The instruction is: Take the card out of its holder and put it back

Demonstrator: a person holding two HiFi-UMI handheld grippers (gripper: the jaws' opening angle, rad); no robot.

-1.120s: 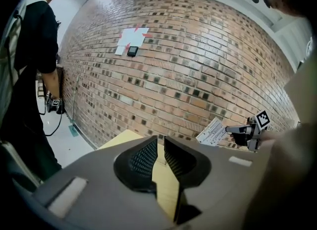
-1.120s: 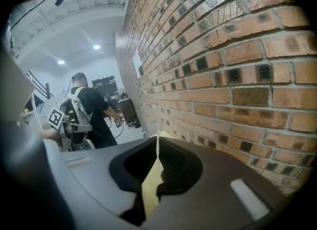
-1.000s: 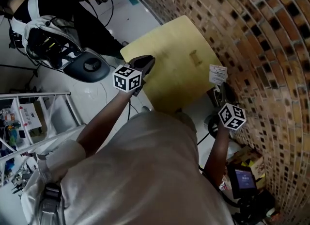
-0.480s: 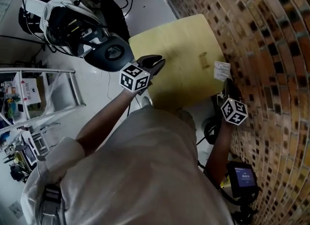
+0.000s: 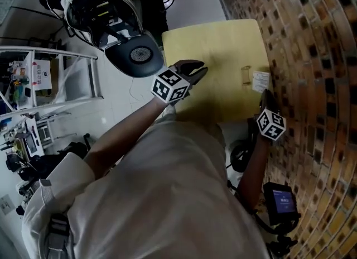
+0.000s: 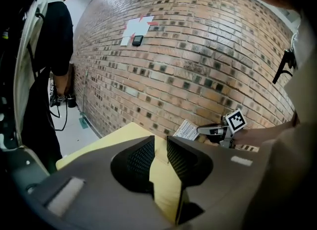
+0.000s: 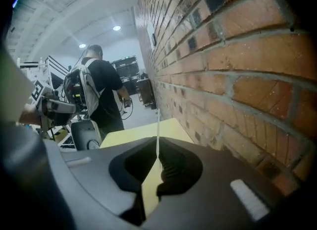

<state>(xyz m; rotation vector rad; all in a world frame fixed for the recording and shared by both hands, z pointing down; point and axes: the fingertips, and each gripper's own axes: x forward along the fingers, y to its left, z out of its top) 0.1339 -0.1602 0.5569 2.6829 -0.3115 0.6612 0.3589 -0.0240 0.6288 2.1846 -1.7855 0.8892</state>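
Observation:
A white card (image 5: 260, 80) is pinched at its lower edge by my right gripper (image 5: 265, 92), just right of the small clear holder (image 5: 246, 75) on the yellow table (image 5: 217, 46). In the right gripper view the card (image 7: 157, 134) shows edge-on as a thin white line between the shut jaws. The left gripper view shows the card (image 6: 187, 130) and the right gripper (image 6: 208, 131) by the brick wall. My left gripper (image 5: 196, 71) hovers over the table's near left part, slightly open with only the tabletop (image 6: 159, 174) seen in the gap.
The brick wall (image 5: 312, 57) runs close along the table's right side. A black round stool (image 5: 134, 54) stands left of the table, and a person in black with a backpack (image 7: 96, 90) stands beyond it. A metal rack (image 5: 56, 73) is at left, and a black device (image 5: 281, 202) lies on the floor.
The card in my right gripper has come closer to the holder. The head view has swung, so the table sits more to the right. My left gripper stays over the table's near edge.

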